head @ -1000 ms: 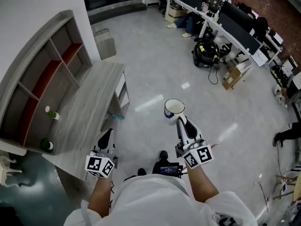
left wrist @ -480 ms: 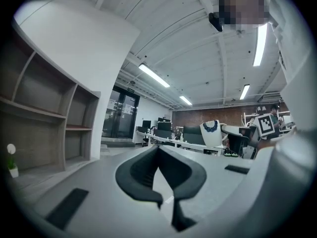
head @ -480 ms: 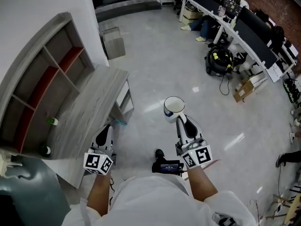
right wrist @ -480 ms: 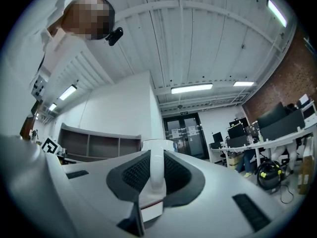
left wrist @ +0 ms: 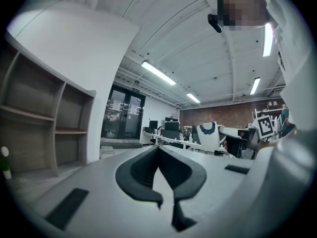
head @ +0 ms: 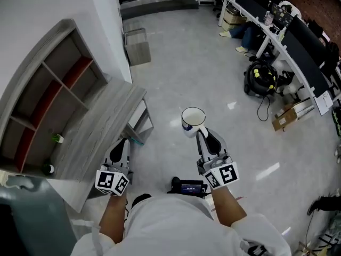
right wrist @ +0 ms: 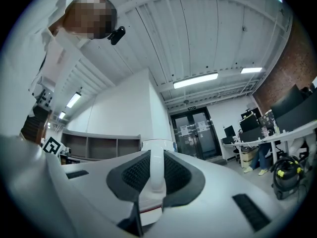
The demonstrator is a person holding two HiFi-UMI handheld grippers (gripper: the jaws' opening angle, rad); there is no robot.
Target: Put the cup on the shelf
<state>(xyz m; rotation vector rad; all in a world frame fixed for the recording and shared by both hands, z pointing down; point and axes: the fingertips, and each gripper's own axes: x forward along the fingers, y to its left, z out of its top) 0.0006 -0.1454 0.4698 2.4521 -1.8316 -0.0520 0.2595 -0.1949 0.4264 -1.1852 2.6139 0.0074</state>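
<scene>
**Cup in carry, shelf well off to the left**

- The right gripper (head: 201,134) is clamped on the handle of the white ceramic cup (head: 193,120). In the right gripper view the white handle (right wrist: 156,175) runs between the dark pads, with the cup body beyond the tips.
- The cup is upright, mouth up, over the pale floor (head: 186,63). It is well apart from the grey wooden shelf unit (head: 45,92) with red back panels.
- The left gripper (head: 123,144) is empty, its jaws pressed together. It is low beside the grey wooden desk (head: 101,124) that carries the shelf.

Judgement on the step in hand:
- A handle-only grip probably lets the cup pivot, so move it leftward smoothly and keep the rim level.
- Approach a compartment square to its opening. The dividers leave little room for the cup to swing sideways.
- Steer clear of the small green-topped bottles (head: 57,138) on the desk near the shelf's foot.
- Set the base flat on the shelf board before easing the jaws apart.
- Keep the left gripper out of the cup's path.
</scene>
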